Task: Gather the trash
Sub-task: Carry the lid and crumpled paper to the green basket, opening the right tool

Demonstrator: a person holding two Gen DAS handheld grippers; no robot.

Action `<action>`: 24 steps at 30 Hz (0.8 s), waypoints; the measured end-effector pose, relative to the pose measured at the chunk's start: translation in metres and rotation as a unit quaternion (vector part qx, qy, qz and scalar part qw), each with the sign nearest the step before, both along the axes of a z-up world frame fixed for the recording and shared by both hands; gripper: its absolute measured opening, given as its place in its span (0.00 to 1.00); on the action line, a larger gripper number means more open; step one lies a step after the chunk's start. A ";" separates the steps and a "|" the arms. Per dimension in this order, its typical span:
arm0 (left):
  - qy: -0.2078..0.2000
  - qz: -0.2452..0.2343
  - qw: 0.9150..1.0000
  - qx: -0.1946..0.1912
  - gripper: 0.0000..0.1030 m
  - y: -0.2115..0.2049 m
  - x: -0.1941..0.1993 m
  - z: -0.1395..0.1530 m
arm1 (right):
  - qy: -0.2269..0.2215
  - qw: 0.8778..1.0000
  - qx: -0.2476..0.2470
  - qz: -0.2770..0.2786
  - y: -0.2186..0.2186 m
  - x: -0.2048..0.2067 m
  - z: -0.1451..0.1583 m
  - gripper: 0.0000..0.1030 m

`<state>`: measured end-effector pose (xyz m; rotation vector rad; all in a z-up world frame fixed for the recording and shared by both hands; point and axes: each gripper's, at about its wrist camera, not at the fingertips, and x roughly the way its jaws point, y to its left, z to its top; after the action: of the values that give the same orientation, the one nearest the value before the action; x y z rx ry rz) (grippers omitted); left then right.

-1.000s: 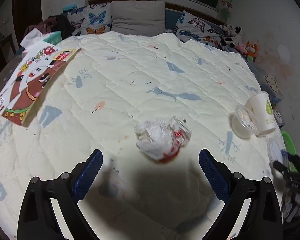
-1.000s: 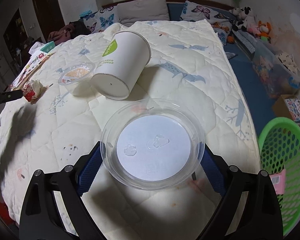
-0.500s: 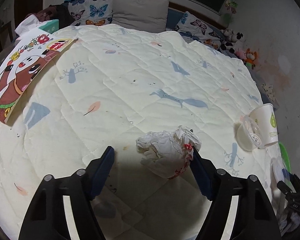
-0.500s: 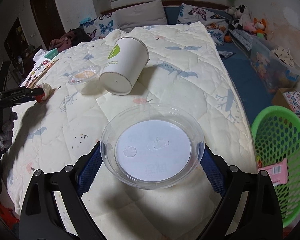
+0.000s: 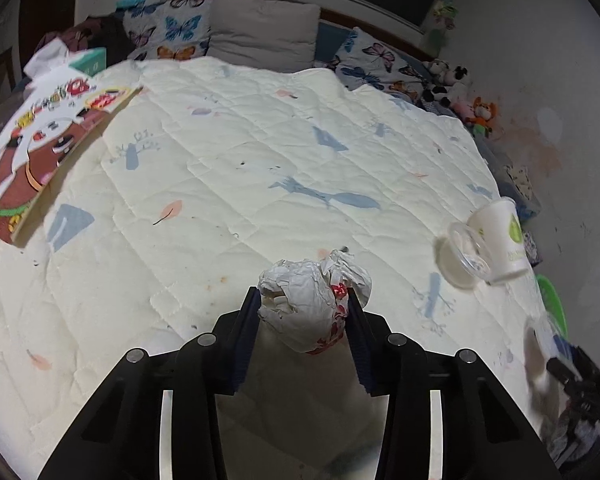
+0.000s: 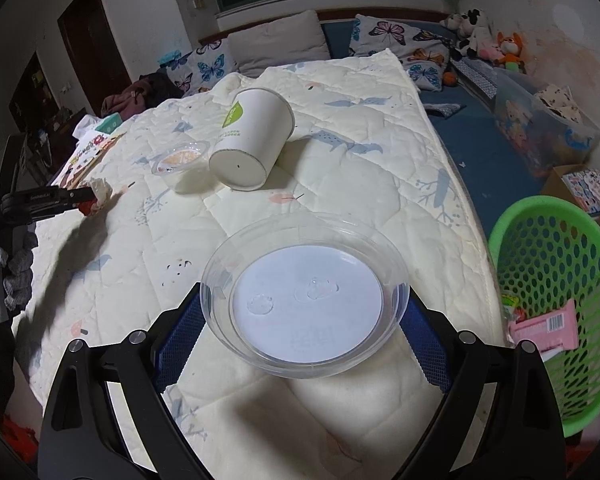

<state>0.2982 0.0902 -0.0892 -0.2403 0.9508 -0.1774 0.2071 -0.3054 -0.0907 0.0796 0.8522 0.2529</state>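
Crumpled paper wad (image 5: 312, 304) sits between the closing left claw (image 5: 303, 312); right claw (image 6: 304, 320) clamps a clear round lid (image 6: 306, 300).

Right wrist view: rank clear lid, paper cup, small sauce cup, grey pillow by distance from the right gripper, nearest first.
1. clear lid, between the jaws of the right gripper.
2. paper cup, on its side, mid-quilt.
3. small sauce cup, left of the paper cup; close call with it.
4. grey pillow, at the headboard.

Butterfly pillows (image 5: 168, 36), picture book (image 5: 40, 148), stuffed toys (image 6: 484, 36)
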 end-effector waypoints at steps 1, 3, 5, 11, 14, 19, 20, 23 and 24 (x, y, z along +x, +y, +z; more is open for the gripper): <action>-0.002 -0.004 1.000 -0.003 0.39 -0.002 -0.004 0.003 | -0.002 1.000 0.003 -0.003 -0.003 -0.003 0.001 0.88; -0.008 -0.013 1.000 -0.003 0.39 -0.006 -0.010 0.009 | -0.003 1.000 0.009 -0.007 -0.007 -0.007 0.003 0.88; -0.010 -0.020 1.000 -0.005 0.38 -0.012 -0.016 0.014 | -0.007 1.000 0.011 -0.012 -0.012 -0.010 0.004 0.88; -0.025 -0.054 0.998 -0.022 0.37 -0.041 -0.027 0.032 | -0.017 0.999 0.018 -0.044 -0.042 -0.021 0.012 0.88; -0.032 -0.081 0.996 -0.029 0.37 -0.065 -0.032 0.040 | -0.020 0.997 0.016 -0.066 -0.064 -0.026 0.014 0.88; -0.036 -0.123 0.991 -0.042 0.37 -0.105 -0.036 0.051 | -0.016 0.992 0.011 -0.122 -0.117 -0.032 0.014 0.89; -0.037 -0.131 0.990 -0.045 0.37 -0.114 -0.037 0.054 | -0.014 0.991 0.006 -0.133 -0.128 -0.033 0.013 0.89; -0.043 -0.154 0.986 -0.044 0.37 -0.139 -0.038 0.060 | -0.003 0.987 -0.003 -0.160 -0.156 -0.033 0.006 0.89; -0.046 -0.163 0.985 -0.044 0.37 -0.149 -0.040 0.062 | 0.003 0.986 -0.005 -0.169 -0.166 -0.032 0.003 0.89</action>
<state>0.2584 -0.0589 -0.0269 -0.1537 0.8873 -0.5280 0.1750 -0.4716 -0.0880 0.2126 0.8313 -0.0696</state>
